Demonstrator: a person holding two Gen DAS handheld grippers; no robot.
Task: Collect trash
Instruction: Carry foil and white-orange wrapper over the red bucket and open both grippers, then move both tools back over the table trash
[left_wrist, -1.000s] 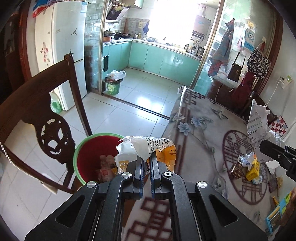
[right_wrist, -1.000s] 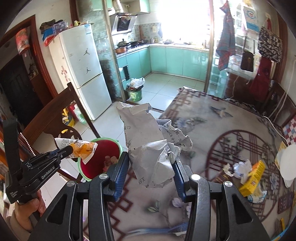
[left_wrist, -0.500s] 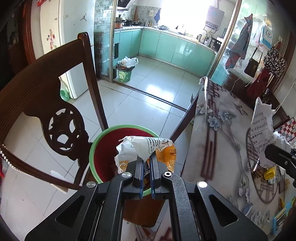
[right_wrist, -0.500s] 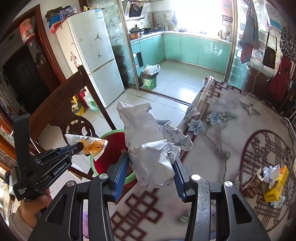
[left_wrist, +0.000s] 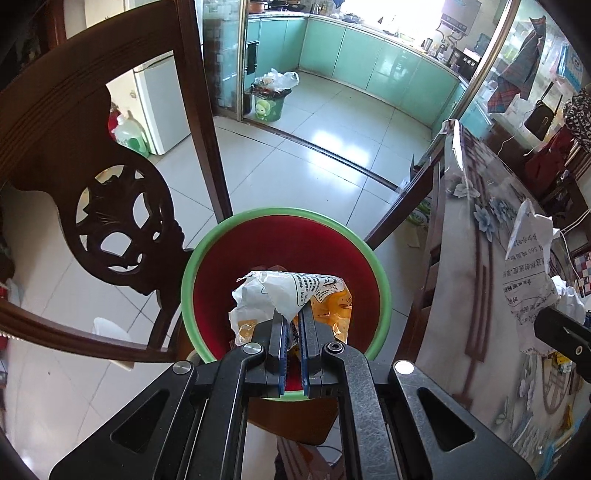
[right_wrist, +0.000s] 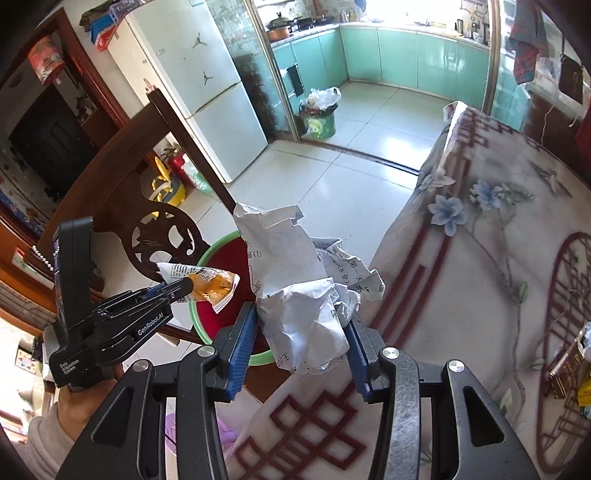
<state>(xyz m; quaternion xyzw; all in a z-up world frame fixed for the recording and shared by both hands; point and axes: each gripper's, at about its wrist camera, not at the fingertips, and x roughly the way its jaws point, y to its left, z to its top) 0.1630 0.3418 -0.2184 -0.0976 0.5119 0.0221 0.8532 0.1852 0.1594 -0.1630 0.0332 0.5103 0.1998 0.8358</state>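
- Round red bucket w/ green rim (left_wrist: 382, 291) sits between carved dark-wood chair (left_wrist: 122, 229) & floral-cloth surface (right_wrist: 480, 258) edge.
- Left tool (left_wrist: 291, 325) clenched on orange-white snack wrapper (left_wrist: 291, 299), right over bucket.
- Right tool (right_wrist: 301, 332) grips crumpled white printed paper (right_wrist: 295, 291) at surface edge.

The wrapper (left_wrist: 295, 295) is orange and white with black print. The bin (left_wrist: 284, 229) is red inside with a green rim. The crumpled paper (right_wrist: 295, 288) is white with black characters. The surface (right_wrist: 480, 258) carries blue flowers and dark red lattice lines on grey.
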